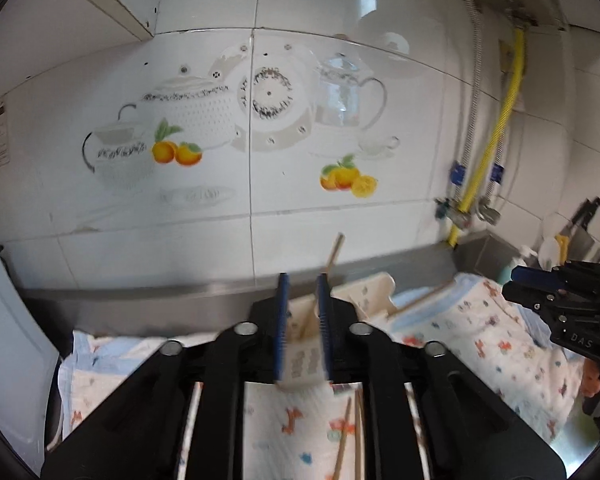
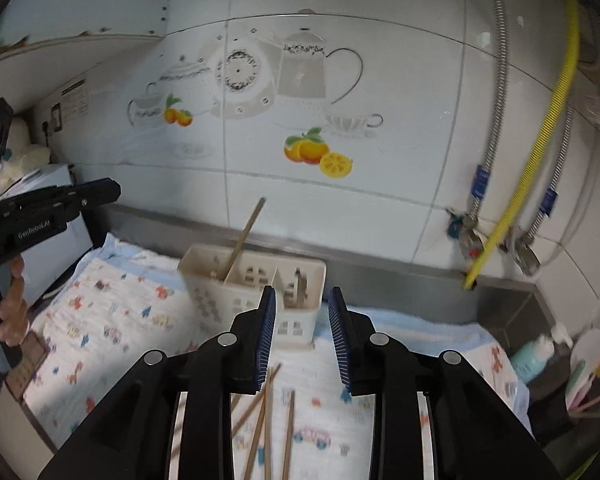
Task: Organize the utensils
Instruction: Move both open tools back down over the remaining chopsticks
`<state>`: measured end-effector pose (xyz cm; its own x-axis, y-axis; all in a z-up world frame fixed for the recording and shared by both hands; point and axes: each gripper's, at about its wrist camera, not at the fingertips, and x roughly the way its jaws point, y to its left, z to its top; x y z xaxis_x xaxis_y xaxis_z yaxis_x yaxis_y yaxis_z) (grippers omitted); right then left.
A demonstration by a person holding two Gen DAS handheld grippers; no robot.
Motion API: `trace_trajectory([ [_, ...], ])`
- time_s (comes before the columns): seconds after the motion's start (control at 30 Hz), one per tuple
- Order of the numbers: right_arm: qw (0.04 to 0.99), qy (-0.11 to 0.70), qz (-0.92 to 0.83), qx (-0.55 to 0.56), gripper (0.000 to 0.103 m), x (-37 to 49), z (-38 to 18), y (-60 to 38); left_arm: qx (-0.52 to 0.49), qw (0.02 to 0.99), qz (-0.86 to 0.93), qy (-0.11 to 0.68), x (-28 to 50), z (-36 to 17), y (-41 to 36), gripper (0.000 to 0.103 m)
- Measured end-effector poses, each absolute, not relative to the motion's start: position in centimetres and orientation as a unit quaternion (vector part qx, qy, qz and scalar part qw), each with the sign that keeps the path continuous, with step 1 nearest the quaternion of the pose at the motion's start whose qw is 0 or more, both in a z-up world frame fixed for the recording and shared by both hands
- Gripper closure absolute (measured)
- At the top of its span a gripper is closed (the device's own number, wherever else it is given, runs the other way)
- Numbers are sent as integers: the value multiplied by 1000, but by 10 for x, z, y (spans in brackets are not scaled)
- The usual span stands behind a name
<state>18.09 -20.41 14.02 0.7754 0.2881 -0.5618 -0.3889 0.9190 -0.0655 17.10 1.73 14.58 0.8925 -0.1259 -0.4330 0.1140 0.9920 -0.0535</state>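
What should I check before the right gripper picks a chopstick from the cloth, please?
1. The right gripper is open and empty: ok.
2. The loose chopsticks lie on the cloth below it: ok.
3. They lie apart: not ok, several cross.
4. The holder is upright: ok.
5. Room beside the standing chopstick: ok.
6. The left gripper is empty: cannot tell, blurred.

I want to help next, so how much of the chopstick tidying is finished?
Not much yet, it looks like. One chopstick already stands in the white utensil holder. The right tongs are open and empty. The left tongs are too blurry to judge. At least three loose chopsticks lie on the patterned cloth, waiting to go in.
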Motion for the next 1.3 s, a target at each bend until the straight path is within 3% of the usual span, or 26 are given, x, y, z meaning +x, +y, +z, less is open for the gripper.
trace_trajectory([
  [0.53,923,349,148,-62,77,77,15,-248,-35,955,-74,287,76,45,21,80],
  [0.93,901,408,137,-55,87,69,-56,-253,-37,928,-65,365,62,-37,26,80],
  [1.3,888,434,143,-49,91,81,-82,-250,-30,915,-84,394,67,-65,20,80],
])
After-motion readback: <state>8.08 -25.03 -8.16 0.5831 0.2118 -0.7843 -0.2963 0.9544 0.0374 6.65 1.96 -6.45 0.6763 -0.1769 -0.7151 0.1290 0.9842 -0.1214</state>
